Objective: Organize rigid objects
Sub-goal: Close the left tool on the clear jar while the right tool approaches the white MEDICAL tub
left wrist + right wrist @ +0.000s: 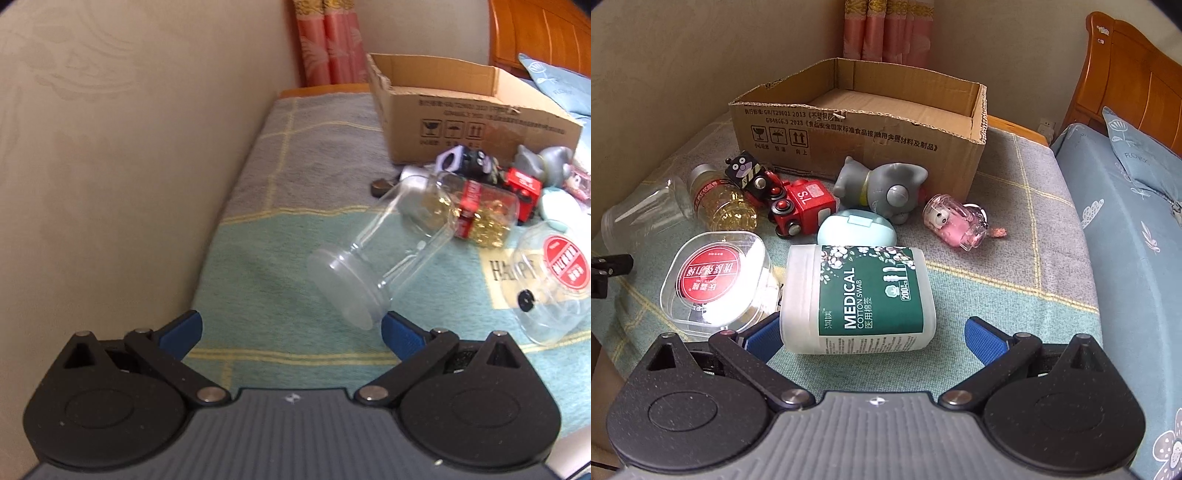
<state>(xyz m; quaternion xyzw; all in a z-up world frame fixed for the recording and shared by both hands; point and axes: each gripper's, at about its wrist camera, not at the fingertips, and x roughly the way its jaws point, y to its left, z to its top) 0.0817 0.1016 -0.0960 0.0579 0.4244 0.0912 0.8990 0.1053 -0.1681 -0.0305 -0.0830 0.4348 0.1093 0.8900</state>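
Right wrist view shows the right gripper (pixel 871 332) low over a blanket-covered bed (pixel 997 295), its blue fingers spread wide and holding nothing; the cotton swab box (pixel 860 299), lying on its side with a green label, sits just ahead, its near left corner close to the left finger, though contact cannot be confirmed. Just left of that box lies a clear square container (pixel 716 280) with a round red label. Beyond these rest a pale blue oval case (pixel 857 227), a red toy train (pixel 798 206), a bottle of gold pins (pixel 720 203) lying down, and at far left a clear plastic jar (pixel 642 214) on its side. Farther on, a grey elephant toy (pixel 882 188) lies against the front of an open cardboard box (pixel 857 133), with a pink transparent keychain toy (pixel 956 221) to its right. Left wrist view has the left gripper (pixel 291 328) likewise wide apart and empty, hovering near the wall side of the bed (pixel 277 258). The clear plastic jar (pixel 384 243) lies tilted just ahead and right, its lidded end close to the right finger. Behind it lie the bottle of gold pins (pixel 480 214) and red toy train (pixel 524 192), then the cardboard box (pixel 461 122) farthest back.
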